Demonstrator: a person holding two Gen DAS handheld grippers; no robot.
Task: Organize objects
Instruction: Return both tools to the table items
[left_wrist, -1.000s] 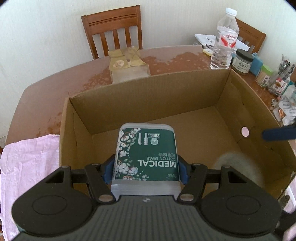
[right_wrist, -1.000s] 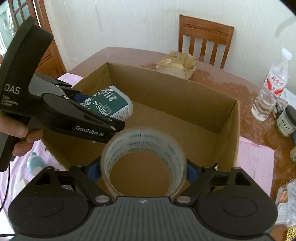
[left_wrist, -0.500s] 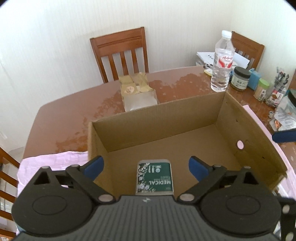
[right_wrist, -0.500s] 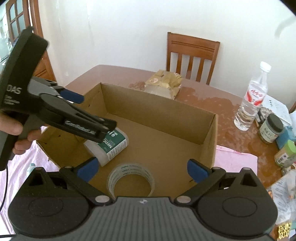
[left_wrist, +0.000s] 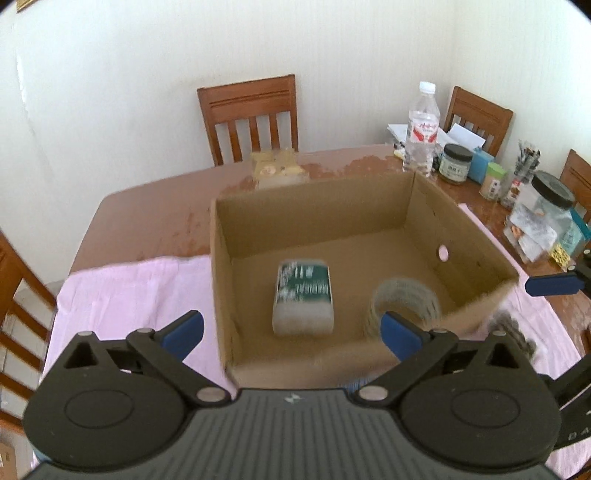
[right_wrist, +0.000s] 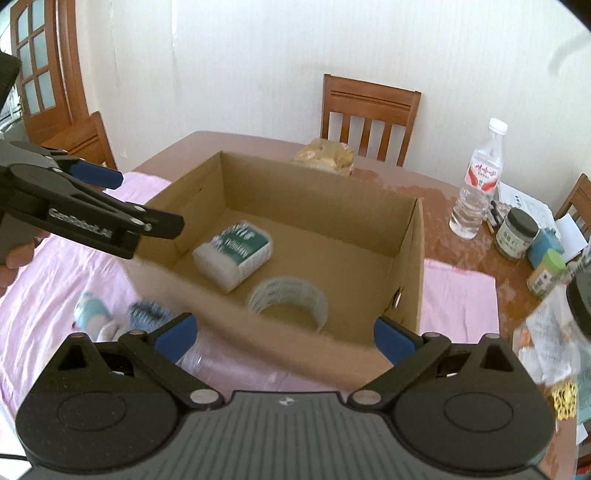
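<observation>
An open cardboard box (left_wrist: 314, 188) (right_wrist: 317, 177) stands on the pink cloth. Inside it lie a green-labelled cotton swab box (left_wrist: 303, 295) (right_wrist: 236, 254) and, to its right, a roll of clear tape (left_wrist: 404, 295) (right_wrist: 288, 295). My left gripper (left_wrist: 291, 330) hangs above the box's near wall. Its jaws are opening, with nothing between them. My right gripper (right_wrist: 284, 334) is open and empty, also drawn back over the near wall. In the right wrist view the left gripper's fingers (right_wrist: 159, 223) reach over the box's left corner.
The pink cloth (left_wrist: 129, 288) covers the near table. A light blue item (right_wrist: 90, 310), a dark fuzzy one (right_wrist: 147, 314) and a clear bottle (right_wrist: 199, 362) lie before the box. A water bottle (left_wrist: 421, 129), jars (left_wrist: 457, 162) and a paper bag (left_wrist: 277, 168) stand behind it. Chairs ring the table.
Both grippers let go: the swab box and the tape roll now lie on the box's floor. Both grippers have pulled back and risen away from the box, jaws wide.
</observation>
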